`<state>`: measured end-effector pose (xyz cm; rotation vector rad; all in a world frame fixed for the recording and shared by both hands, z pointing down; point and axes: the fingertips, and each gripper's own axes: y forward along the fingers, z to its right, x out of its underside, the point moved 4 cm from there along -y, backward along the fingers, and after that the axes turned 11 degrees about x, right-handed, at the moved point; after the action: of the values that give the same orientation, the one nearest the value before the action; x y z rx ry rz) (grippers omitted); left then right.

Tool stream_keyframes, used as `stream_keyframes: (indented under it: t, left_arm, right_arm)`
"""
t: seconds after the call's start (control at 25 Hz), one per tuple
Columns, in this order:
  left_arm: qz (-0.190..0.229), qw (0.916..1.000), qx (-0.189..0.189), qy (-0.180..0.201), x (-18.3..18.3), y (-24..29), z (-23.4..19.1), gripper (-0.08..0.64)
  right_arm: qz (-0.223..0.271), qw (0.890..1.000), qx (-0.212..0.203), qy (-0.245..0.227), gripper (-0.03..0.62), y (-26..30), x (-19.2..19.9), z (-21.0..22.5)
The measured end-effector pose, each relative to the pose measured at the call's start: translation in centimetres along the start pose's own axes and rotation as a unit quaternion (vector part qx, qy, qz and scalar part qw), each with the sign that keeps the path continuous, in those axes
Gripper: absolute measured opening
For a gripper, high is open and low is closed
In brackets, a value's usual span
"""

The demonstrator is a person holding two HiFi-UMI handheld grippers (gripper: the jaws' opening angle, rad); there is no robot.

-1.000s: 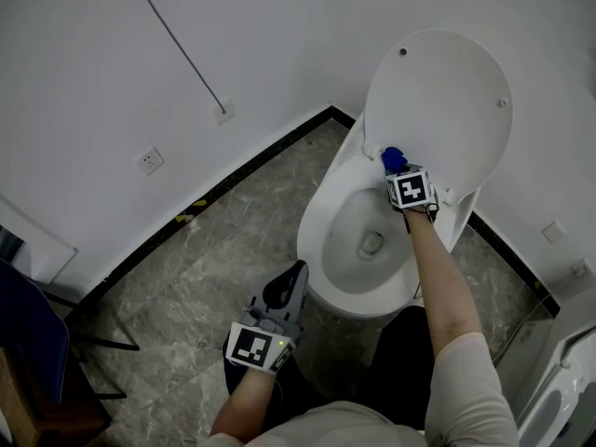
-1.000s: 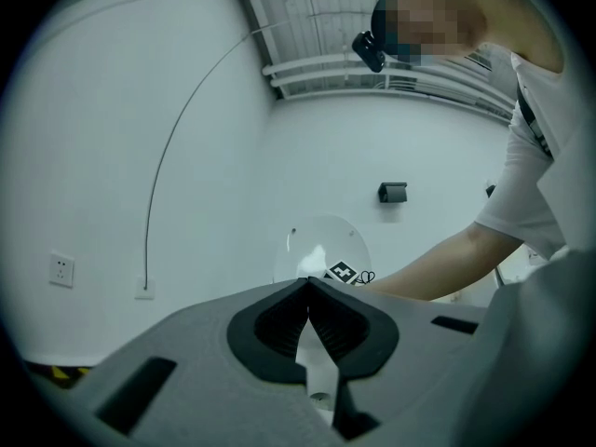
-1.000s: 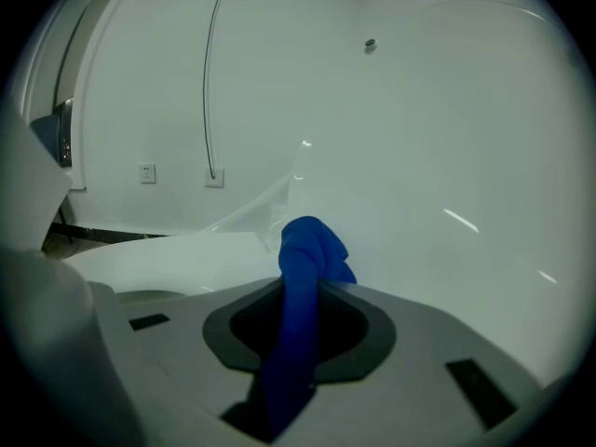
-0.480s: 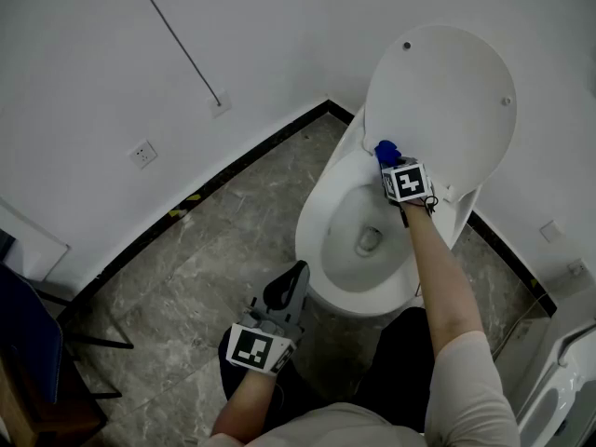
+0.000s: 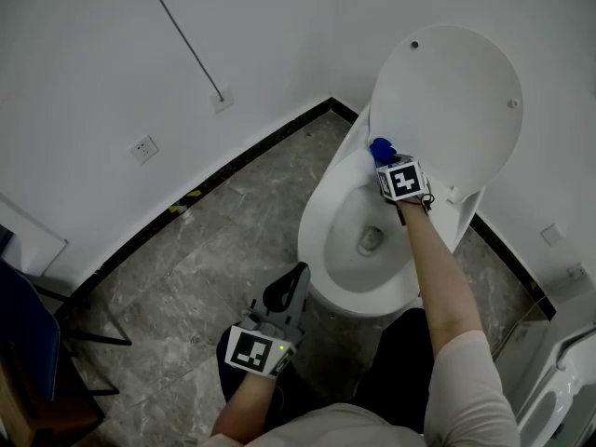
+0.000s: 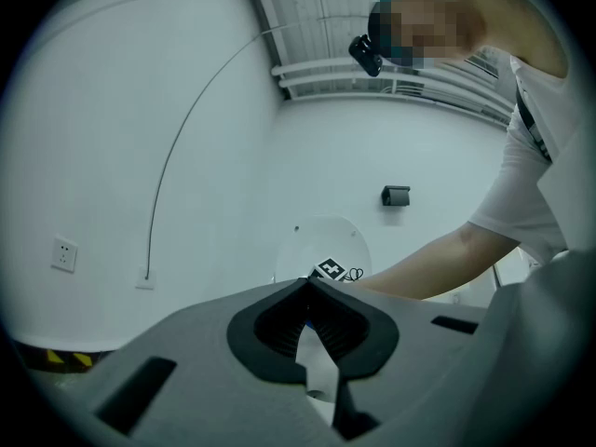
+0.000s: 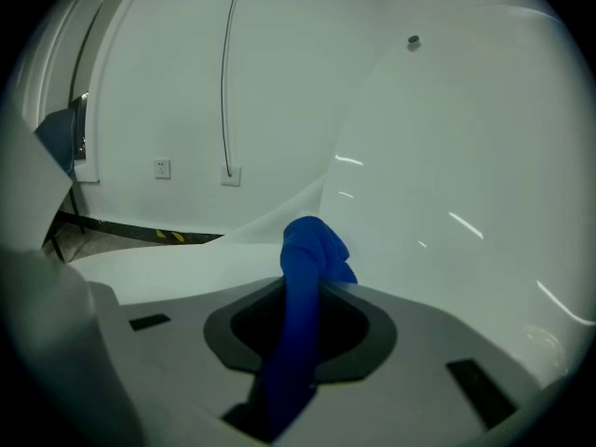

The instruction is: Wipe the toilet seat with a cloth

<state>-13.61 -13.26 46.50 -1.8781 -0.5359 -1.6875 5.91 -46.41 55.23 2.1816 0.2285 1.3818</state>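
Note:
A white toilet stands at the right of the head view, its lid (image 5: 452, 91) raised against the wall. Below the lid lies the oval seat (image 5: 319, 220) around the bowl. My right gripper (image 5: 385, 159) is shut on a blue cloth (image 5: 381, 148) and presses it on the back left of the seat, close to the hinge. In the right gripper view the cloth (image 7: 312, 248) bunches out past the jaws of the right gripper (image 7: 304, 291) against white porcelain. My left gripper (image 5: 295, 275) hangs low by the toilet's front, shut and empty; the left gripper (image 6: 308, 290) points toward the lid.
Grey marble floor (image 5: 214, 240) spreads left of the toilet, bordered by a black skirting (image 5: 233, 170). Wall sockets (image 5: 143, 147) and a thin cable (image 5: 182, 35) are on the wall. A dark chair (image 5: 33, 343) stands far left; another white fixture (image 5: 563, 389) is at the lower right.
My right gripper and the blue cloth have slid a little to the left along the back of the seat. The left gripper has stayed in place.

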Motion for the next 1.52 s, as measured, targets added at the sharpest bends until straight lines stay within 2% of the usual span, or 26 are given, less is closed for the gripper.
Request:
stream_keyframes:
  t: [0.2,0.76,0.92,1.28,1.52]
  left_arm:
    - [-0.007,1.0000,0.003,-0.002,0.2,0.1,0.0,0.008]
    - [-0.010,0.9999,0.004,-0.008,0.6,0.0,-0.4,0.008]
    - [-0.009,0.9999,0.006,-0.008,0.5,0.1,-0.5,0.008]
    - [-0.004,0.9999,0.008,-0.008,0.1,-0.1,-0.6,0.008]
    - [0.000,1.0000,0.005,-0.004,0.0,-0.4,-0.5,0.008]
  right_arm:
    - [-0.006,0.999,-0.005,-0.037,0.064,0.1,-0.5,-0.7]
    - [-0.019,0.998,-0.054,-0.035,0.066,0.6,-1.7,-3.7]
    - [-0.021,0.997,-0.048,-0.060,0.064,0.5,-2.0,-4.6]
    - [-0.039,0.995,-0.057,-0.077,0.063,0.2,-2.3,-6.2]
    - [-0.052,0.993,-0.080,-0.063,0.063,-0.2,-2.0,-7.3]
